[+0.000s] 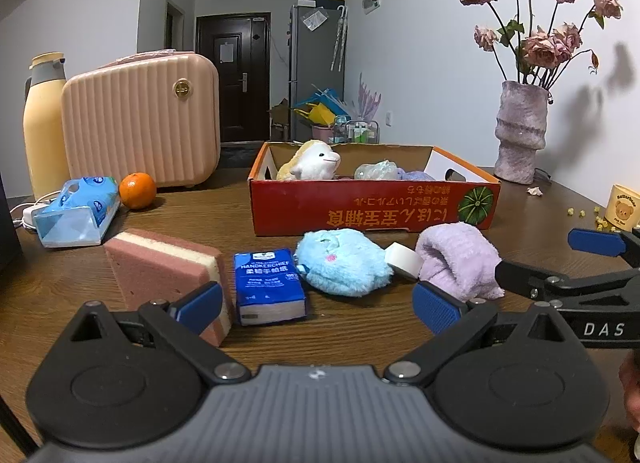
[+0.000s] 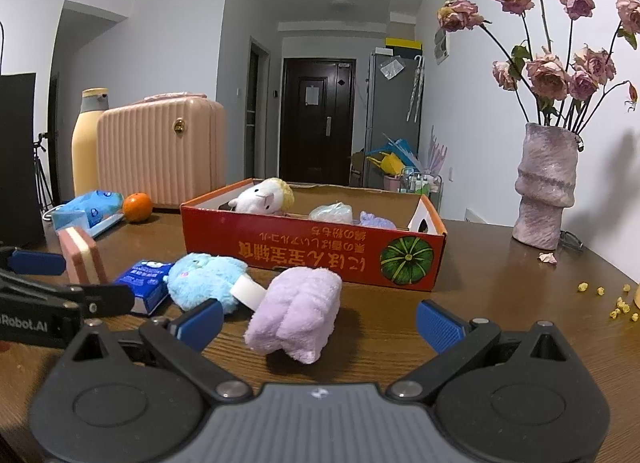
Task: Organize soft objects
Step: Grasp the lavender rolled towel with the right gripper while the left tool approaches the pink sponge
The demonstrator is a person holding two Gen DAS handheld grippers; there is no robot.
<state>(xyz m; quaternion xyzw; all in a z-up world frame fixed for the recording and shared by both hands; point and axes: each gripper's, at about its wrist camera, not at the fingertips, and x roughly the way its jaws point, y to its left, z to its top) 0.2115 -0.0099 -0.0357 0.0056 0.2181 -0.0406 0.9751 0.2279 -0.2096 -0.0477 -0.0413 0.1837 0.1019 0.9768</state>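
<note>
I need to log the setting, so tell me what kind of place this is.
Most likely a lived-in flat: a dark wooden entrance door down a hallway, a tall grey fridge, and a ribbed pink suitcase on the brown wooden table.

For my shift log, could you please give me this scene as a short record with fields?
surface: wooden table
container: red box, open top
in box: white plush toy, other soft items
outside box: purple towel, blue plush toy, tissue pack, sponge
left tool: open, holding nothing
right tool: open, facing purple towel
</note>
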